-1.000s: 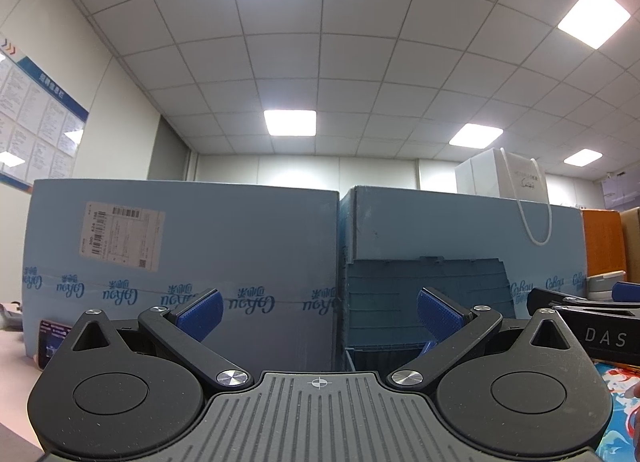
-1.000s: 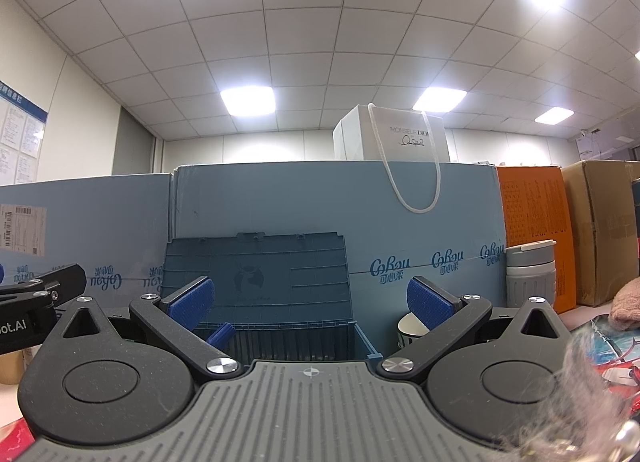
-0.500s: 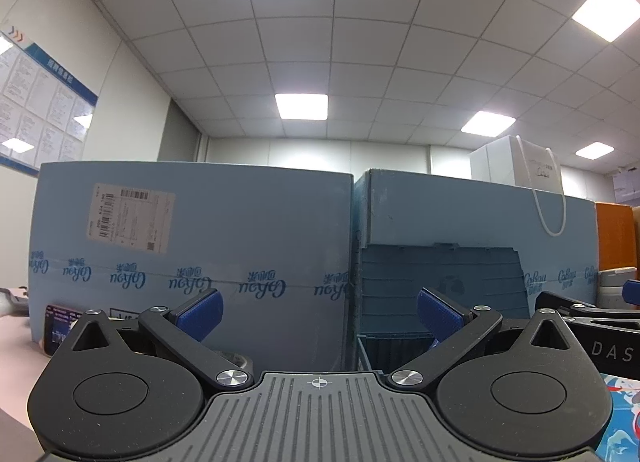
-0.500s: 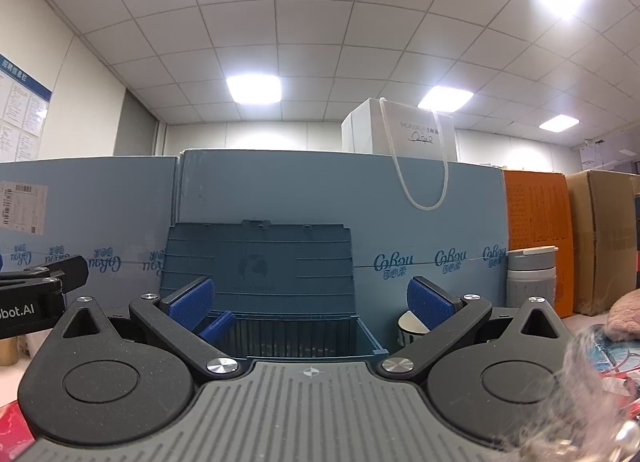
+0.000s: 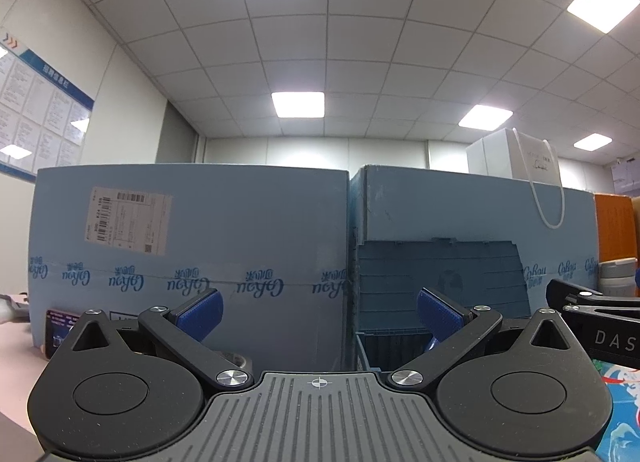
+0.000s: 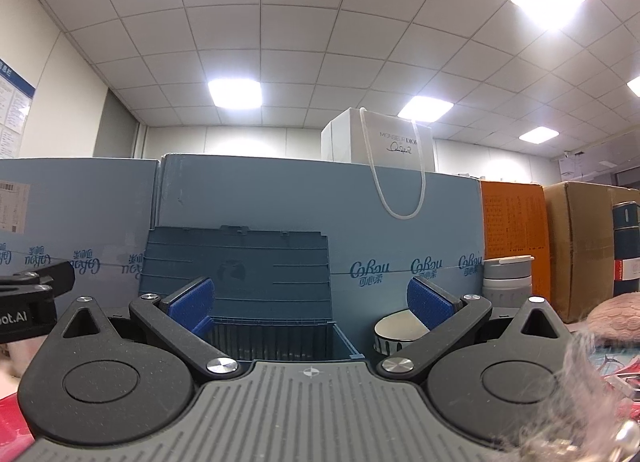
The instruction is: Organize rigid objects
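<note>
At the bottom of both views, the left gripper (image 5: 318, 312) and right gripper (image 6: 310, 302) have their blue fingers spread wide apart w/ nothing between them. Mid-frame in the right view sits a dark blue bin (image 6: 272, 332), lid (image 6: 236, 262) standing up at its back. Just right of the bin is a small round tin (image 6: 394, 336), partly behind the right finger. A grey cup (image 6: 506, 280) stands further right, near an orange box (image 6: 514, 229). Big light blue boxes (image 5: 192, 246) fill the back. A white bag (image 6: 384, 139) sits on top, upper mid-frame.
</note>
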Demonstrator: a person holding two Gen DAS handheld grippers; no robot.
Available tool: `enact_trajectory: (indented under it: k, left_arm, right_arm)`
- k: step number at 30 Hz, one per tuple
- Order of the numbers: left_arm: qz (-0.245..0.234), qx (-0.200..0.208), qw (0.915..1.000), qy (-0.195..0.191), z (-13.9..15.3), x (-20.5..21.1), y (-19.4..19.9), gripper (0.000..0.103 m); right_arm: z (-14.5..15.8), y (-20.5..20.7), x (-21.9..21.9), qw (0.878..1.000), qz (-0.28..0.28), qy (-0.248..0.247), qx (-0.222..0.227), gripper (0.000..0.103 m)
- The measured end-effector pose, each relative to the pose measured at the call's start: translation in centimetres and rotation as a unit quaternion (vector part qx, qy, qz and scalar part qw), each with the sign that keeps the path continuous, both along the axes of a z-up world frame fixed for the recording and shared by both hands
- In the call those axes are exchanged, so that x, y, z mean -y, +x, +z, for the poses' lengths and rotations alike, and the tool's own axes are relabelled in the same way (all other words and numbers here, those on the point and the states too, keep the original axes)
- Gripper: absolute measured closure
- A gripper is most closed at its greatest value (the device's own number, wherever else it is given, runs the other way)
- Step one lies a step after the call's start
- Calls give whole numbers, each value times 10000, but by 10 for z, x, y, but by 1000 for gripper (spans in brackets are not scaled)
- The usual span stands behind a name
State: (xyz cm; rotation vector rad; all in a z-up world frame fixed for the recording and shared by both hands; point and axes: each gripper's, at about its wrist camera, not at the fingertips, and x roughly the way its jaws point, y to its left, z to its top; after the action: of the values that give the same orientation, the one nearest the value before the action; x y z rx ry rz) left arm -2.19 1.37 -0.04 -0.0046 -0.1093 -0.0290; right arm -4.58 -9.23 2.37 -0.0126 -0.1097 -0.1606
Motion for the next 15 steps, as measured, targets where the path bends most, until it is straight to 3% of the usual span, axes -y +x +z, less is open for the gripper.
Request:
enact_trajectory:
  k: [15]
  left_arm:
    - [16, -39, 10000, -25, -1, -1, 0, 0]
  right_arm:
    - [0, 2, 1, 10000, -24, 12, -32, 0]
